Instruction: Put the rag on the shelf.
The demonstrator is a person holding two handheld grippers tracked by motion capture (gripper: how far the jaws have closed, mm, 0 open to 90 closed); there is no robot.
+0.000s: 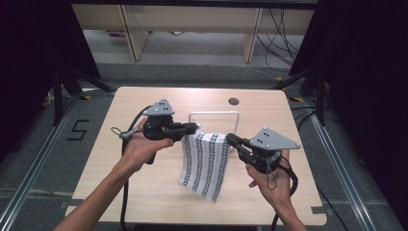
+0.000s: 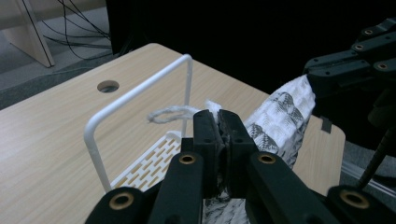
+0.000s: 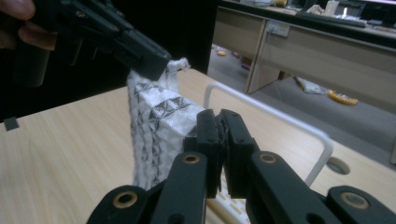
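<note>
A white towel with black patterned stripes (image 1: 204, 163) hangs in the air above the wooden table (image 1: 144, 192), stretched between both grippers. My left gripper (image 1: 195, 128) is shut on its upper left corner; in the left gripper view the black jaws (image 2: 219, 128) pinch the towel (image 2: 280, 116) beside its white hanging loop (image 2: 168, 113). My right gripper (image 1: 230, 139) is shut on the upper right corner, and in the right gripper view the towel (image 3: 156, 126) hangs from its jaws (image 3: 219, 126). Just behind the towel stands a white wire rack (image 1: 214, 115) with a slotted base (image 2: 149, 161).
A round cable hole (image 1: 234, 101) lies in the table's far side. Desk legs and loose cables (image 1: 281, 43) stand on the floor beyond the table. Black curtains (image 1: 365, 72) flank both sides. The rack's bar (image 3: 280, 116) is close behind the right jaws.
</note>
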